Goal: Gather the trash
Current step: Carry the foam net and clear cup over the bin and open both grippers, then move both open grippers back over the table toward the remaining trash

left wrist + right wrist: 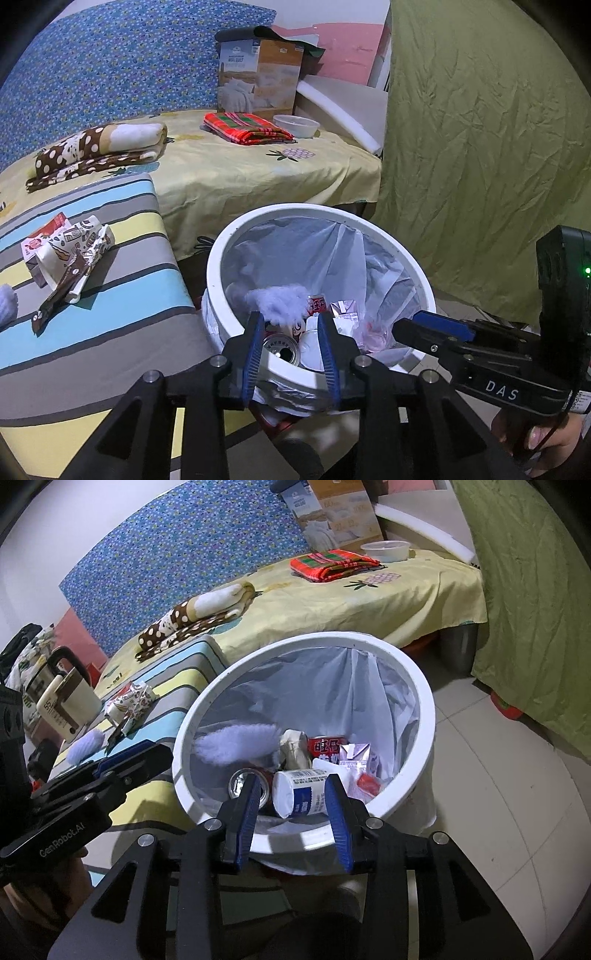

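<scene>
A white round trash bin (225,243) with a clear liner stands on the floor; it also shows in the right wrist view (424,701). Inside lie a fluffy white wad (236,744), an open can (240,781), a white and blue bottle (303,792), a red can (327,747) and a small carton (356,758). My left gripper (290,325) is open and empty above the bin's near rim. My right gripper (293,792) is open and empty above the bin's near rim. Crumpled wrappers and a small box (62,254) lie on the striped cushion (110,295).
A bed with a yellow sheet (258,170) holds a folded dotted blanket (99,147), a red plaid cloth (245,127), a plastic tub (295,125) and a cardboard box (258,77). A green cover (480,147) hangs at right. A kettle (62,698) and another white wad (86,746) sit at left.
</scene>
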`<state>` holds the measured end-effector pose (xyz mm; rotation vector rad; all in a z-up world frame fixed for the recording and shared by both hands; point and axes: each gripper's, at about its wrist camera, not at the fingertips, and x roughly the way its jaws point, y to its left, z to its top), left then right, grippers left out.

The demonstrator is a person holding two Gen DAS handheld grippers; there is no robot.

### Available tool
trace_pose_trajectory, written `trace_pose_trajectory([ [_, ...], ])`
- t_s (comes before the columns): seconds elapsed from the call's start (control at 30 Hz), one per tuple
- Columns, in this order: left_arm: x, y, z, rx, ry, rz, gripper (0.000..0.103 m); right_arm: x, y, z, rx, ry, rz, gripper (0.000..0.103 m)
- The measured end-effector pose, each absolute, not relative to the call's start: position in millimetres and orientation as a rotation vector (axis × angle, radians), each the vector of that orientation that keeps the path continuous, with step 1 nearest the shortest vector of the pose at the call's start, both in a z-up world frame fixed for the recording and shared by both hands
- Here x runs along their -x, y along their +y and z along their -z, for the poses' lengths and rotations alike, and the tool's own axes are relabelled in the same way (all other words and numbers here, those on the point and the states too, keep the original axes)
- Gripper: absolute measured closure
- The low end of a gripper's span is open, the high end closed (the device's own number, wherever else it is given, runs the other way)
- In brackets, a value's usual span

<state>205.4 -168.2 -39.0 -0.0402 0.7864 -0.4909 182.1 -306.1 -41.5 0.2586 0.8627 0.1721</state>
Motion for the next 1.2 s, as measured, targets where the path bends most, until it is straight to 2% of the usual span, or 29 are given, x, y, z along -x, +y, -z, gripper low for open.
trace_pose_trajectory([
  [1.2, -104, -67, -2, 0.093, 0.689, 0.292, 0.073, -136, -224, -2, -0.121, 0.755, -0.346, 0.064],
])
